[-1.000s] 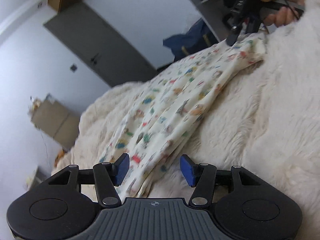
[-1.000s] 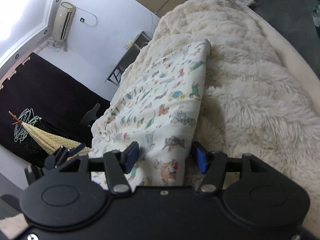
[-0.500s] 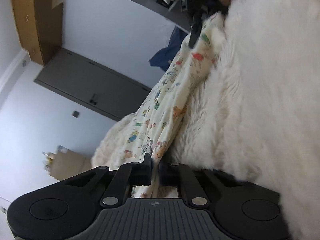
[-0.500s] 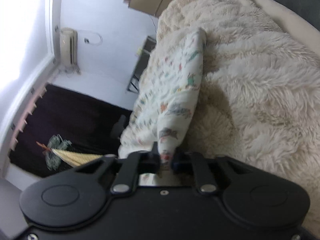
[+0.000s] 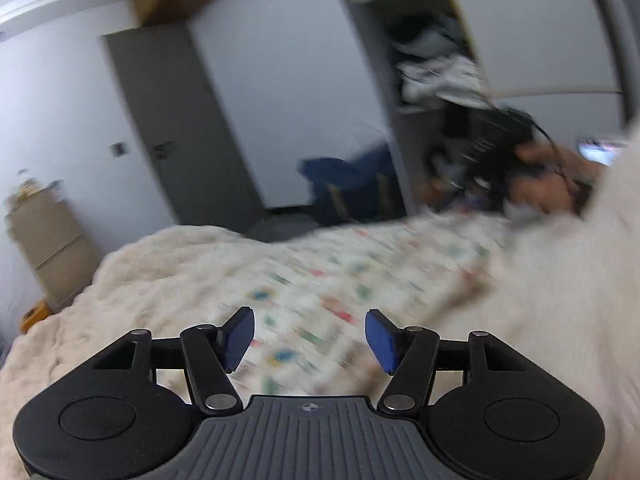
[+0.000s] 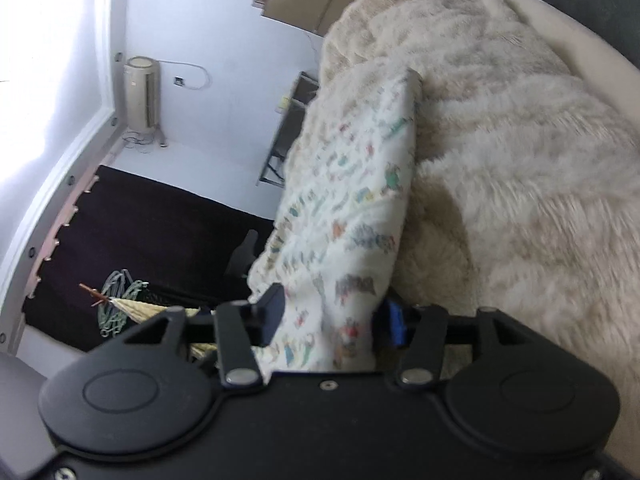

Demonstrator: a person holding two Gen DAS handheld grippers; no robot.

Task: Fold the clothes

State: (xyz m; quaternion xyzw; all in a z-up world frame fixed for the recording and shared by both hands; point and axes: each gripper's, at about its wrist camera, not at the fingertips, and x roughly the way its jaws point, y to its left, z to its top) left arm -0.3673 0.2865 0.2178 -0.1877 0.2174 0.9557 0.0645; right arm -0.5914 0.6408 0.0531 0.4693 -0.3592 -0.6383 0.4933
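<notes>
a bedroom with pale walls, a grey door and a cardboard box by the wall; the work surface is a bed under a shaggy cream blanket. the left gripper hovers low over the bed, tipped slightly downward, its blue-padded jaws spread wide with nothing between them. the printed garment, soft cream cloth scattered with small coloured figures, lies flat across the blanket just ahead of it, blurred in this view. at the far end a person's hand holds the right gripper. its own view shows its jaws apart, the near end of the folded garment lying loosely between the pads, the long strip running away over the blanket. no writing is readable.
</notes>
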